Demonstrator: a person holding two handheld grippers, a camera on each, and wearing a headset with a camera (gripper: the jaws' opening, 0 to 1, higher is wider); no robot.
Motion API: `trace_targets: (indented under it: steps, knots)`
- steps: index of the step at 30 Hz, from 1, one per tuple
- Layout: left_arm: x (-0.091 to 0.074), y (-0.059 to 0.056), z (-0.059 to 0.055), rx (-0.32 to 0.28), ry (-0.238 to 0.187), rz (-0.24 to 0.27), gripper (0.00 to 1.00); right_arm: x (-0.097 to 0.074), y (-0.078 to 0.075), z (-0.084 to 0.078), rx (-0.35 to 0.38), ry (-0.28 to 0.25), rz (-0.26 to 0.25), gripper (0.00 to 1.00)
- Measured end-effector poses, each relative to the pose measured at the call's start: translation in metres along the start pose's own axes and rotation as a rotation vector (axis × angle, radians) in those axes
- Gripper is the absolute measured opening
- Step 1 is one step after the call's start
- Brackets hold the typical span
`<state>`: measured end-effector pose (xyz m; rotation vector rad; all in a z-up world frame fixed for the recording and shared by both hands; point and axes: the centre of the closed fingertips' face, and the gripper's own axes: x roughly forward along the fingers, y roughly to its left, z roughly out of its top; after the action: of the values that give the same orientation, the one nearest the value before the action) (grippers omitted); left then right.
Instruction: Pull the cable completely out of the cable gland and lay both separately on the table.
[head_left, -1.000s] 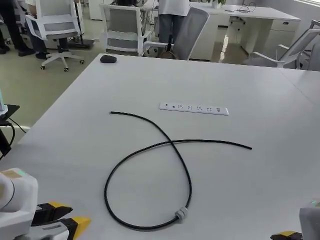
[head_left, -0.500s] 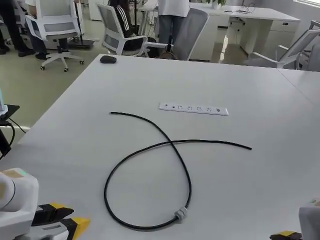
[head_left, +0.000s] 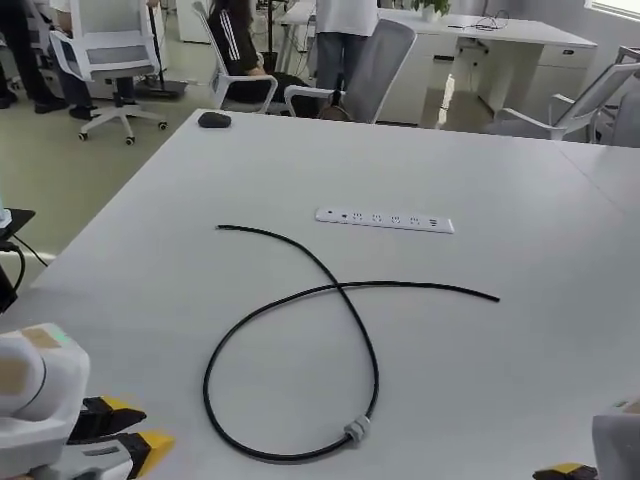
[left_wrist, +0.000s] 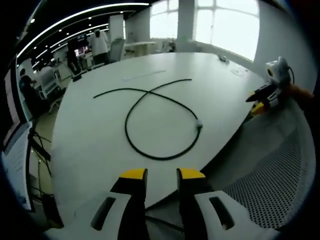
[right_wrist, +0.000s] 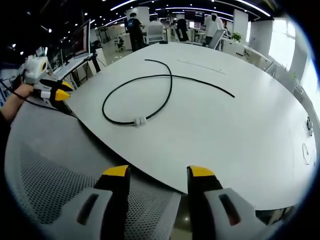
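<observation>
A black cable (head_left: 341, 287) lies in one crossed loop on the white table (head_left: 520, 330). A small grey cable gland (head_left: 355, 431) is threaded on the loop's near side. My left gripper (head_left: 128, 426) sits at the bottom left, off the table's near edge, open and empty. My right gripper (head_left: 566, 469) peeks in at the bottom right corner. From the left gripper (left_wrist: 161, 175), the cable (left_wrist: 150, 92) and gland (left_wrist: 199, 125) lie ahead, with the right gripper (left_wrist: 260, 97) far off. The right gripper (right_wrist: 158, 172) is open, facing the cable (right_wrist: 171, 76), gland (right_wrist: 140, 120) and left gripper (right_wrist: 60, 93).
A white power strip (head_left: 384, 220) lies beyond the cable. A small black object (head_left: 213, 119) rests near the far left edge. Office chairs (head_left: 105, 45) and people stand behind the table. A grey mesh chair seat (right_wrist: 50, 175) is under both grippers.
The cable and gland have stayed put. The view has dipped slightly, and a person in the background has settled onto a chair.
</observation>
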<state>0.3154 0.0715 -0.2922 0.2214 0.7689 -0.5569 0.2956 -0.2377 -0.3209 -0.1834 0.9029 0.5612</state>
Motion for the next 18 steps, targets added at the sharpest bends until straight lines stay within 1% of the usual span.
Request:
trace_targets:
  steps: [3, 4, 5, 6, 7, 8, 9, 10, 12, 13, 14, 15, 18]
  knots:
    - [0.003, -0.004, 0.015, 0.011, -0.01, -0.019, 0.24, -0.001, -0.001, 0.002, 0.003, -0.012, -0.004, 0.46]
    - [0.005, -0.004, 0.02, 0.035, -0.009, -0.017, 0.23, -0.001, -0.001, 0.002, 0.004, -0.014, -0.006, 0.46]
    - [0.007, -0.002, 0.021, 0.066, 0.007, -0.01, 0.22, -0.001, -0.001, 0.002, 0.006, -0.016, -0.007, 0.46]
    - [0.011, -0.001, 0.025, 0.09, 0.014, -0.005, 0.21, -0.001, -0.002, 0.003, 0.008, -0.019, -0.009, 0.46]
    - [0.014, -0.005, 0.032, 0.082, -0.004, -0.015, 0.22, -0.001, -0.002, 0.002, 0.008, -0.019, -0.011, 0.46]
    - [0.017, -0.011, 0.039, 0.083, -0.021, -0.041, 0.23, -0.001, -0.003, 0.002, 0.008, -0.019, -0.011, 0.46]
    - [0.023, -0.02, 0.047, 0.089, -0.034, -0.074, 0.24, -0.001, -0.003, 0.002, 0.007, -0.019, -0.011, 0.46]
    - [0.027, -0.025, 0.051, 0.1, -0.033, -0.088, 0.23, -0.001, -0.003, 0.003, 0.007, -0.02, -0.011, 0.46]
    - [0.036, -0.035, 0.057, 0.135, -0.02, -0.117, 0.24, -0.001, -0.003, 0.003, 0.007, -0.022, -0.012, 0.45]
    - [0.043, -0.042, 0.064, 0.152, -0.019, -0.13, 0.24, 0.0, -0.003, 0.003, 0.008, -0.022, -0.012, 0.45]
    - [0.047, -0.046, 0.069, 0.164, -0.024, -0.139, 0.25, 0.0, -0.003, 0.003, 0.008, -0.021, -0.013, 0.45]
    - [0.054, -0.055, 0.077, 0.179, -0.031, -0.161, 0.26, 0.0, -0.003, 0.003, 0.008, -0.021, -0.012, 0.45]
    - [0.071, -0.074, 0.089, 0.21, -0.037, -0.209, 0.28, 0.0, -0.003, 0.003, 0.007, -0.022, -0.011, 0.44]
